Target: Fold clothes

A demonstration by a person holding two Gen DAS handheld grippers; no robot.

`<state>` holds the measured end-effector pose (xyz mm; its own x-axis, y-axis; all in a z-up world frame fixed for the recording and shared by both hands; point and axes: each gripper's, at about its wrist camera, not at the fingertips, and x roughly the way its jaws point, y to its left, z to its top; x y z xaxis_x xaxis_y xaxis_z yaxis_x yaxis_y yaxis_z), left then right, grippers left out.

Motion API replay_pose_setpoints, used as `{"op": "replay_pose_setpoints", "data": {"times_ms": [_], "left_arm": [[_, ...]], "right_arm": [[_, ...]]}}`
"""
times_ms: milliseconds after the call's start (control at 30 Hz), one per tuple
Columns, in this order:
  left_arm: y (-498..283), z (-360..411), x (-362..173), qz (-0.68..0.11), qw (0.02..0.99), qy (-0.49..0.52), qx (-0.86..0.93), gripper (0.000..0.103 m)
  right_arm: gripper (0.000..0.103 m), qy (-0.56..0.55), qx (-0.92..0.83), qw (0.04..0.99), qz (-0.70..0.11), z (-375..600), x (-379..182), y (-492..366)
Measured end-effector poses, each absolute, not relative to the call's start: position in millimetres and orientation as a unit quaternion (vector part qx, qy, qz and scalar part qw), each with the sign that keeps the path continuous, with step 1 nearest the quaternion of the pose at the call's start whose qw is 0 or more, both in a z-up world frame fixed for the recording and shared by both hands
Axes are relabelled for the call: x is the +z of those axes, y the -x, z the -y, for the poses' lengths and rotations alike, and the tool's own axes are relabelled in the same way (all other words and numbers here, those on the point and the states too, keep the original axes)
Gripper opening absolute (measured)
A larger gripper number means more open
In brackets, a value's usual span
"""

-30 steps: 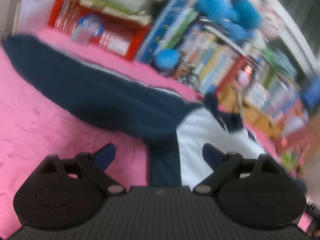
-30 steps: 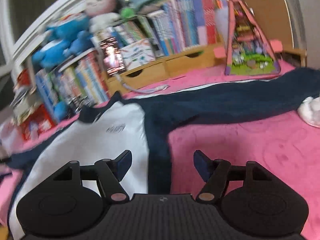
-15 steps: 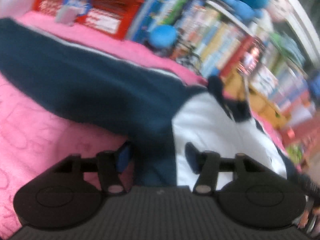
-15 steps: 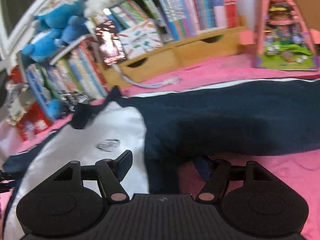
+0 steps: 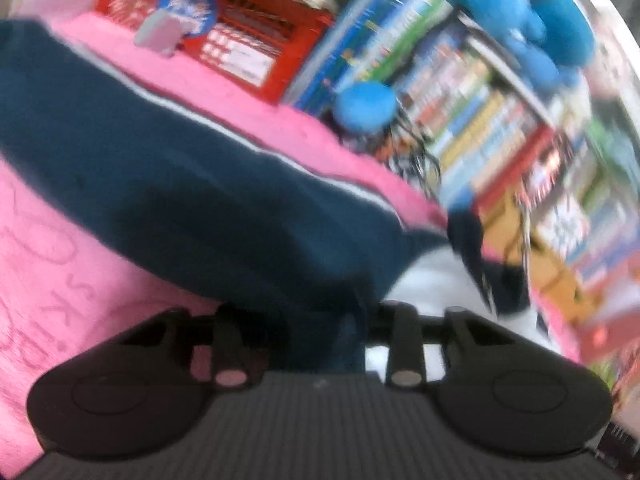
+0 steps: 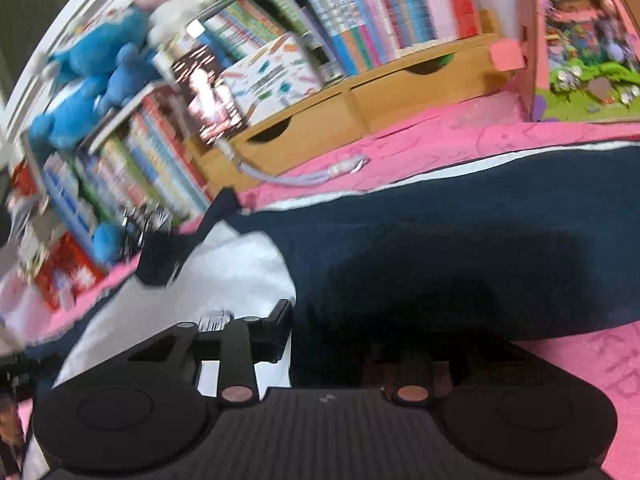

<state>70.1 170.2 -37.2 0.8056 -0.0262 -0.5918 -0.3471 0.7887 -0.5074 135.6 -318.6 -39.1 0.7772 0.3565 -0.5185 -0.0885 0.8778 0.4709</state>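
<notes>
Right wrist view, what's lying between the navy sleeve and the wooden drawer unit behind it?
In the right wrist view, pink blanket fills the gap between navy sleeve and wooden drawer unit; a pale cable lies across it.

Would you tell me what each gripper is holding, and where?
Each appears shut on the jacket where a navy sleeve meets the white body: left gripper, right gripper.

Left and right handheld grippers, wrist views, both held low over the pink bed.

The left gripper (image 5: 324, 316) has its fingers drawn in toward each other, with dark blue cloth of the garment (image 5: 180, 200) bunched between them; the tips are hidden by the fabric. The right gripper (image 6: 344, 328) is likewise narrowed: its left finger (image 6: 276, 328) lies on the white panel, and its right finger is buried under the dark sleeve.
</notes>
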Motion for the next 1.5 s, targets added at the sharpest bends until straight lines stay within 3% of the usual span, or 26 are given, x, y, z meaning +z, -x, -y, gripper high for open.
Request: {"op": "replay_pose_setpoints", "data": {"times_ms": [33, 67, 167, 333, 467, 633, 833, 1000, 1167, 1300, 1400, 1433, 1500], "left_arm": [[-72.3, -171.1, -35.9, -0.301, 0.895, 0.314, 0.102, 0.008], [-71.9, -169.7, -30.1, -0.302, 0.898, 0.301, 0.111, 0.007], [-62.2, -163.9, -1.6, -0.256, 0.927, 0.244, 0.123, 0.007], [-71.1, -185.5, 44.4, -0.184, 0.940, 0.240, 0.157, 0.007], [-99.6, -197.9, 52.2, -0.188, 0.939, 0.232, 0.172, 0.007], [-107.8, -202.0, 24.1, -0.224, 0.933, 0.208, 0.190, 0.009], [-112.2, -214.8, -7.3, -0.265, 0.919, 0.195, 0.217, 0.014], [-88.3, -230.3, -9.4, -0.276, 0.912, 0.217, 0.210, 0.018], [-32.4, -213.7, 12.9, -0.259, 0.931, 0.187, 0.176, 0.028], [24.8, -157.0, 26.6, -0.227, 0.958, 0.107, 0.139, 0.031], [66.6, -102.4, 28.8, -0.209, 0.972, 0.074, 0.078, 0.044], [79.5, -87.3, 27.9, -0.212, 0.973, 0.077, 0.053, 0.050], [101.5, -62.8, 24.4, -0.226, 0.970, 0.092, 0.005, 0.054]], "right_arm": [[0.019, -0.217, 0.115, 0.921, -0.304, 316.6, -38.0, -134.7], [0.015, -0.218, 0.108, 0.923, -0.297, 314.6, -36.8, -133.6], [0.012, -0.184, 0.102, 0.946, -0.246, 308.7, -15.4, -118.1], [0.011, -0.166, 0.092, 0.963, -0.192, 314.9, 32.4, -124.5], [0.011, -0.141, 0.081, 0.970, -0.182, 313.4, 53.0, -156.8], [0.015, -0.126, 0.058, 0.959, -0.247, 312.6, 16.8, -187.6], [0.030, -0.133, 0.045, 0.941, -0.308, 318.8, -38.1, -190.6], [0.059, -0.100, 0.042, 0.944, -0.312, 323.3, -28.2, -172.5], [0.063, -0.035, 0.043, 0.959, -0.277, 312.3, -15.5, -95.6], [0.064, 0.018, 0.044, 0.968, -0.248, 303.4, -5.3, -33.6], [0.074, 0.073, 0.074, 0.974, -0.204, 270.3, -6.2, 27.1], [0.076, 0.060, 0.082, 0.974, -0.203, 265.7, -8.0, 40.4], [0.078, 0.033, 0.098, 0.974, -0.202, 257.2, -11.5, 66.4]]}}
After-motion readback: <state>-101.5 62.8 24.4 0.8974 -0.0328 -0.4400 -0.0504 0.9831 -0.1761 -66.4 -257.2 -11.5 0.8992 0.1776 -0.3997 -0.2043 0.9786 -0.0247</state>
